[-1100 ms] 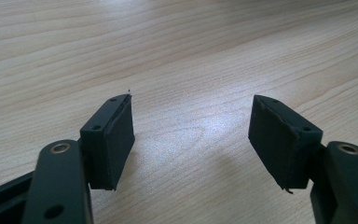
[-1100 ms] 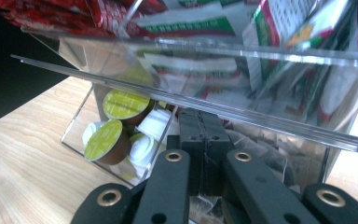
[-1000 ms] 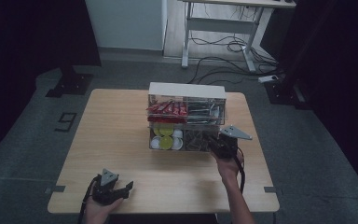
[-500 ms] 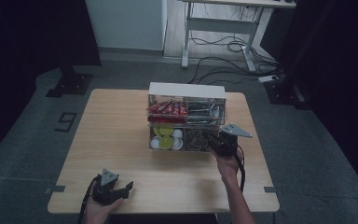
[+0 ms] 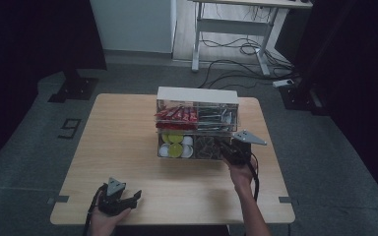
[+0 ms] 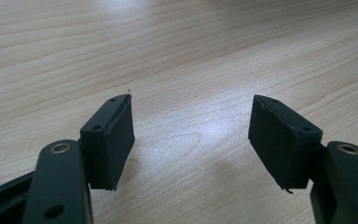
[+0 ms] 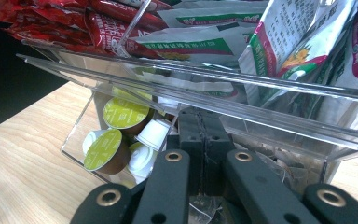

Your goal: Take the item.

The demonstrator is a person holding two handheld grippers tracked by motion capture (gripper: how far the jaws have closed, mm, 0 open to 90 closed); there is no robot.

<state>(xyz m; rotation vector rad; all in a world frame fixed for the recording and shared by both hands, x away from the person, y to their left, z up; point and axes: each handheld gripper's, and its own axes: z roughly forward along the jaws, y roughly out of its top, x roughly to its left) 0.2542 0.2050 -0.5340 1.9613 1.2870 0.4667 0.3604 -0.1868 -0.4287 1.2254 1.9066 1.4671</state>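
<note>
The right gripper (image 5: 230, 151) reaches into the lower right compartment of the clear organizer (image 5: 197, 123) at mid-table, its fingers pressed together. The left gripper (image 5: 123, 200) rests near the table's (image 5: 118, 137) front edge, fingers wide apart over bare wood.

The high view is dim and soft: the room around the table (image 5: 128, 147) falls into near black at both sides, while a paler floor strip glows at the top. In the left gripper view, overhead light leaves a whitish glare on the wood between the jaws, which cast faint shadows. In the right gripper view, bright streaks run along the clear organizer (image 7: 223, 100) edges; the nearest jaw parts blur.
</note>
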